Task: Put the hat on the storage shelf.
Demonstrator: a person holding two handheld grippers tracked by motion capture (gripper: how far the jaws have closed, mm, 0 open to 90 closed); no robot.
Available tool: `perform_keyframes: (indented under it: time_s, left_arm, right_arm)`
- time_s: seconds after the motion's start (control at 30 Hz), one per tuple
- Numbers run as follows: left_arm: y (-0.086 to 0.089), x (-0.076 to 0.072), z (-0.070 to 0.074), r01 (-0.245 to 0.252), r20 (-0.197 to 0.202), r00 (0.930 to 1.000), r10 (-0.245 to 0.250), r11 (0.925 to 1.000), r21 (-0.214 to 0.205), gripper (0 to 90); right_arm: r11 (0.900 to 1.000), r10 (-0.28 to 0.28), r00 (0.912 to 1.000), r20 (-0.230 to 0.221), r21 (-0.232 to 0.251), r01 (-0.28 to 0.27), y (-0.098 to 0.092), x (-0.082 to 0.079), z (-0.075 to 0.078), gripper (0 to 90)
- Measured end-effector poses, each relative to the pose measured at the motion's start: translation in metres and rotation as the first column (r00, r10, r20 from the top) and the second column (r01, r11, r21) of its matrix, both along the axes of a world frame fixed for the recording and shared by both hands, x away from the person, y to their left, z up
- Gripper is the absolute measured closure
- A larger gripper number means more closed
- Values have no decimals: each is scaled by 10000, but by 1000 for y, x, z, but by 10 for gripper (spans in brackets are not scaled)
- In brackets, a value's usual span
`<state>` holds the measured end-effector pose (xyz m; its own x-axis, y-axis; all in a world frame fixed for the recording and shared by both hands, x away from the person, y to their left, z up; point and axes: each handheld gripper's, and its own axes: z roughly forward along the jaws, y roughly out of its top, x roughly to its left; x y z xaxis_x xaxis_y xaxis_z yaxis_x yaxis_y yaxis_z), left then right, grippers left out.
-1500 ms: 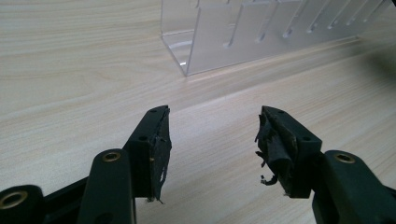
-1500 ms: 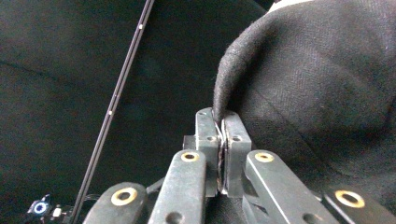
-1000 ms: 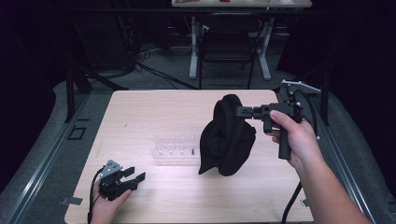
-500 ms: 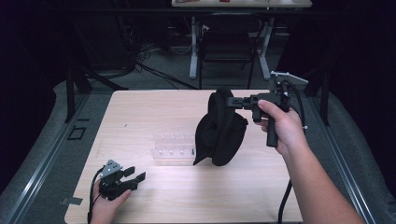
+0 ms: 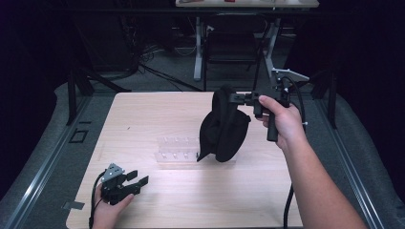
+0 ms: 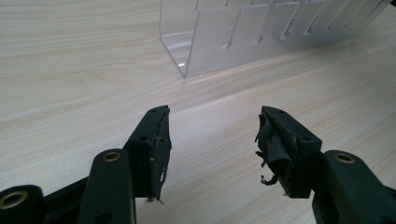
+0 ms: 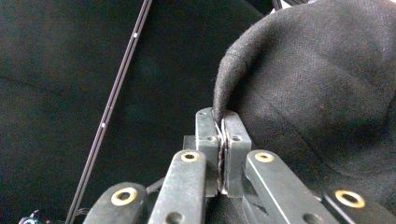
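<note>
A black felt hat (image 5: 223,128) hangs above the middle of the table, pinched at its upper edge by my right gripper (image 5: 235,98), which is shut on it. In the right gripper view the two jaws press together on the hat's rim (image 7: 221,110), and the black hat (image 7: 317,93) fills the right side. My left gripper (image 5: 137,179) rests at the table's front left, held by a hand, jaws open. In the left gripper view the left gripper (image 6: 212,135) has nothing between its worn pads and bare wood ahead of it.
A clear acrylic rack (image 5: 177,149) with slots lies on the wooden table (image 5: 143,114), just left of the hanging hat; the same acrylic rack (image 6: 261,32) stands ahead of the left gripper. Dark floor, a chair and table legs lie beyond the far edge.
My right gripper has carried the hat leftward and slightly away from the near edge, over the rack's right end. The left gripper has stayed put.
</note>
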<state>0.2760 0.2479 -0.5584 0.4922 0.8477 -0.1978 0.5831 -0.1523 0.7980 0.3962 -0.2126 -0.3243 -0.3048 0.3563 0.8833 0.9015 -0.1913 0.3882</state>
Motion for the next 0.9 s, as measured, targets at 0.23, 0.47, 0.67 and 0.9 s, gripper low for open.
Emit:
perform_keyframes:
  time_s: [0.23, 0.47, 0.67, 0.9]
  left_arm:
    - [0, 1, -1, -26, 23, 10000, 26, 10000, -32, 440]
    - [1, 0, 0, -24, 77, 10000, 25, 10000, -50, 440]
    - [1, 0, 0, -35, 80, 10000, 35, 10000, -68, 440]
    - [2, 0, 0, -64, 44, 10000, 64, 9999, -82, 439]
  right_arm:
    - [9999, -3, 10000, 42, -172, 4, 4, 8, -2, 881]
    - [9995, -15, 10000, 43, -316, 17, 10, 13, -2, 881]
    - [9988, -57, 10000, 43, -479, 59, 15, 17, -2, 880]
    - [9979, -92, 9999, 79, -635, 96, 19, 21, -2, 880]
